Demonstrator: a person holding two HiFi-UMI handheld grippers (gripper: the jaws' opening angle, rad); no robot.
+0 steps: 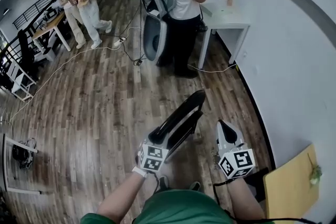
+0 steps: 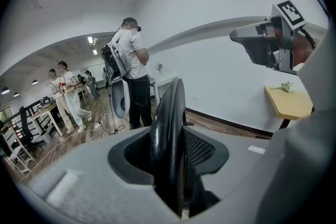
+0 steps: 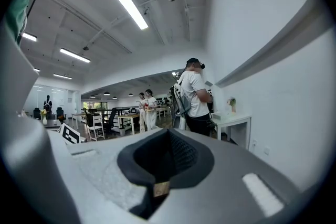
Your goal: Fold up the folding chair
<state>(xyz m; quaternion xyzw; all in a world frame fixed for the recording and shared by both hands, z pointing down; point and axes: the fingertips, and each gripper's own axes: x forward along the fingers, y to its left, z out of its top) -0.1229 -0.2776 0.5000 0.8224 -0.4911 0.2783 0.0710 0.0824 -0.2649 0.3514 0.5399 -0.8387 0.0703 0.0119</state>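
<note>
**Gripping a flat chair by its near end**

The left gripper (image 1: 164, 140) is clenched on the black folding chair (image 1: 181, 118). In the left gripper view the chair's curved rim (image 2: 169, 134) stands between the 2 jaws, and the pads press on either side of it. The right gripper (image 1: 227, 131) hangs just to the right of the chair without touching it. Its jaws are drawn together on nothing, as the right gripper view (image 3: 167, 157) shows.

The chair sits low in front of the person, above the wooden floor (image 1: 94, 107). It looks thin and nearly flat, so the fold seems largely done. Its long axis runs from the left gripper up and to the right in the head view, away from the person and toward the white table (image 1: 226, 21). It is turned edge-on to the left gripper's camera. Whether the far end rests on the floor cannot be told.

The frame will likely handle as stiff and fairly weighty. Held at 1 end, it works as a long lever that wants to swing or twist in the pads. The smooth rounded rim may also slip. A second hold farther along the rim, away from any hinge that could pinch, would probably steady it.
</note>
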